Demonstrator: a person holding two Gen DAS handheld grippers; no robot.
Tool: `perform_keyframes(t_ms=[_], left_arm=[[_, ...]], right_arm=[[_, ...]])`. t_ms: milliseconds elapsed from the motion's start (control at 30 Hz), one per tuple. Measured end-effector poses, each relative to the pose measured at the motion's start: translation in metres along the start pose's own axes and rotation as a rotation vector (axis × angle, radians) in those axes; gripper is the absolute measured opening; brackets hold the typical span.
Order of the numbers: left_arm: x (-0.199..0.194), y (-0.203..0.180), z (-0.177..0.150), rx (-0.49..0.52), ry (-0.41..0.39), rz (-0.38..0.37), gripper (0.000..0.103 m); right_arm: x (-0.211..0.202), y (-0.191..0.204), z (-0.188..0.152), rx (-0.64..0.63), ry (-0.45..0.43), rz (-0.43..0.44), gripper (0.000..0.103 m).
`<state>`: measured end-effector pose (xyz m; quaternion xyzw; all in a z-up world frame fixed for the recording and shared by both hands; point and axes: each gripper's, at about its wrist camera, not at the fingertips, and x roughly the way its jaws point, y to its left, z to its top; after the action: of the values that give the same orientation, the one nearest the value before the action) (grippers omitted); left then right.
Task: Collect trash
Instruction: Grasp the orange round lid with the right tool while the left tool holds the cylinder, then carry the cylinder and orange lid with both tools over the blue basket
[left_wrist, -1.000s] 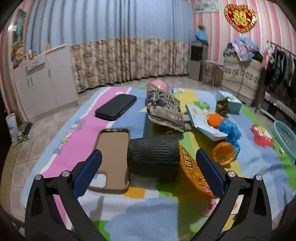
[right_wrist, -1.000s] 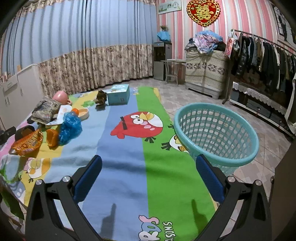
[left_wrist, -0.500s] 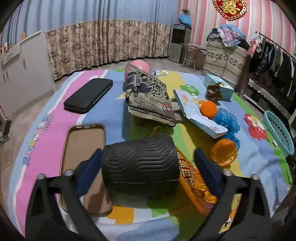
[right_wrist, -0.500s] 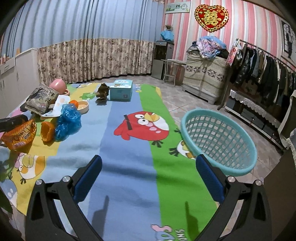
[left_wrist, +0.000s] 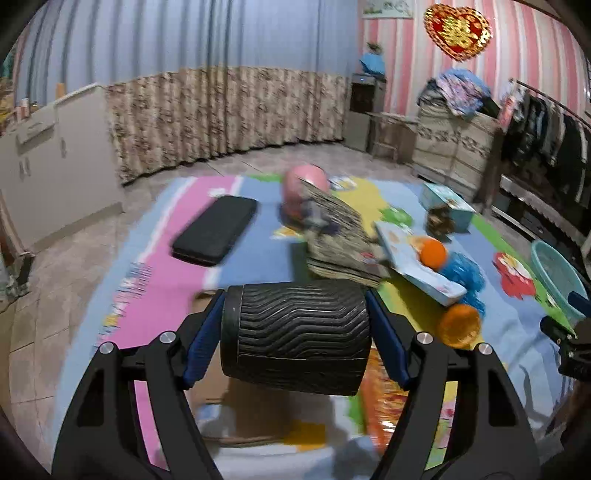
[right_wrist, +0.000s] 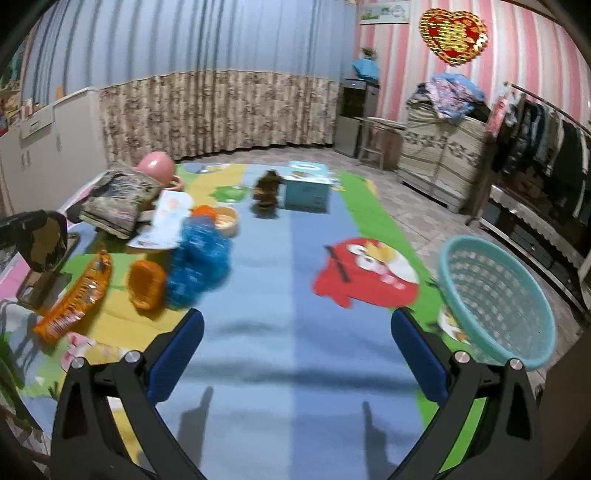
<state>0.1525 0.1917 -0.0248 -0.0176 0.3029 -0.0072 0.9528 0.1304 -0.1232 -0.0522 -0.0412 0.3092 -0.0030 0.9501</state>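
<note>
On the cartoon play mat (right_wrist: 258, 332), the left gripper (left_wrist: 295, 332) had a ribbed black cylinder (left_wrist: 295, 332) crosswise between its blue pads, the jaws closing on its two ends, likely to lift it as trash. The right gripper (right_wrist: 295, 354) hung with jaws wide apart and empty over bare mat. A teal basket (right_wrist: 495, 295) sat tilted at the mat's right edge, probably to receive the trash.
</note>
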Motion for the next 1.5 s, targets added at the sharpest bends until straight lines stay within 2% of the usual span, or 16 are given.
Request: perform_keyframes(t_ms=[233,467,533,600,767,1100,1300,1500], left_arm=[[-0.014,0.039,-0.004,-0.047,-0.028,0.077,0.072],[-0.021,0.061,-0.009,-0.094,-0.035,0.082,0.072],[-0.023,0.064,-0.009,-0.100,-0.038,0.078,0.072],[-0.024,0.066,-0.009,-0.104,-0.042,0.076,0.072],[-0.026,0.060,-0.006,-0.095,-0.054,0.084,0.072],[-0.043,0.035,0.011,-0.076,-0.105,0.072,0.072],[-0.049,-0.004,0.029,-0.051,-0.141,0.021,0.072],[-0.039,-0.050,0.042,-0.045,-0.132,-0.041,0.072]], right_arm=[[0.020,0.055,0.016,-0.093,0.034,0.080,0.097],[0.044,0.091,0.023,-0.163,0.112,0.147,0.057],[0.049,0.095,0.022,-0.173,0.130,0.163,0.049],[0.054,0.099,0.023,-0.187,0.145,0.194,0.032],[0.048,0.100,0.024,-0.214,0.120,0.223,0.013],[0.016,0.045,0.040,-0.060,0.025,0.276,0.012],[-0.010,-0.014,0.055,0.016,-0.051,0.220,0.012],[-0.020,-0.092,0.061,0.117,-0.096,0.126,0.012]])
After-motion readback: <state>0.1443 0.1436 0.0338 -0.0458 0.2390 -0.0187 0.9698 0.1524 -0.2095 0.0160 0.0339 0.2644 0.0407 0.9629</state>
